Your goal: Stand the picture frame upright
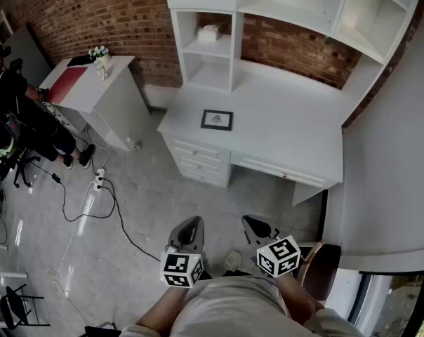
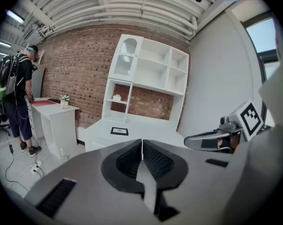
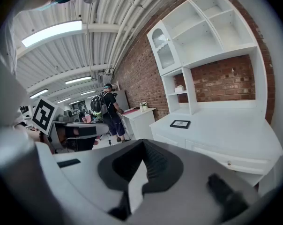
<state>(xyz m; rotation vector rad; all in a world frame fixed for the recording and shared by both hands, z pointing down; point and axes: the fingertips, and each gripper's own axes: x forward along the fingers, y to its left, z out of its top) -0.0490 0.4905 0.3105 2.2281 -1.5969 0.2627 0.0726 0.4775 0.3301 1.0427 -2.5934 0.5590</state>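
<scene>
A small black picture frame (image 1: 217, 120) lies flat on the white desk (image 1: 282, 128), near its left end. It also shows as a dark flat rectangle, the picture frame (image 2: 119, 131) in the left gripper view and the picture frame (image 3: 180, 123) in the right gripper view. My left gripper (image 1: 189, 229) and right gripper (image 1: 255, 225) hang close to my body over the floor, well short of the desk. Both are shut with nothing between the jaws, as seen at the left gripper (image 2: 142, 142) and right gripper (image 3: 142, 143).
A white hutch with open shelves (image 1: 219, 41) stands at the desk's back; a small box (image 1: 209, 32) sits on one shelf. A second white desk (image 1: 93, 90) stands at left, with a person (image 1: 15, 111) beside it. Cables and a power strip (image 1: 98, 182) lie on the floor. A wooden chair (image 1: 317, 262) is at my right.
</scene>
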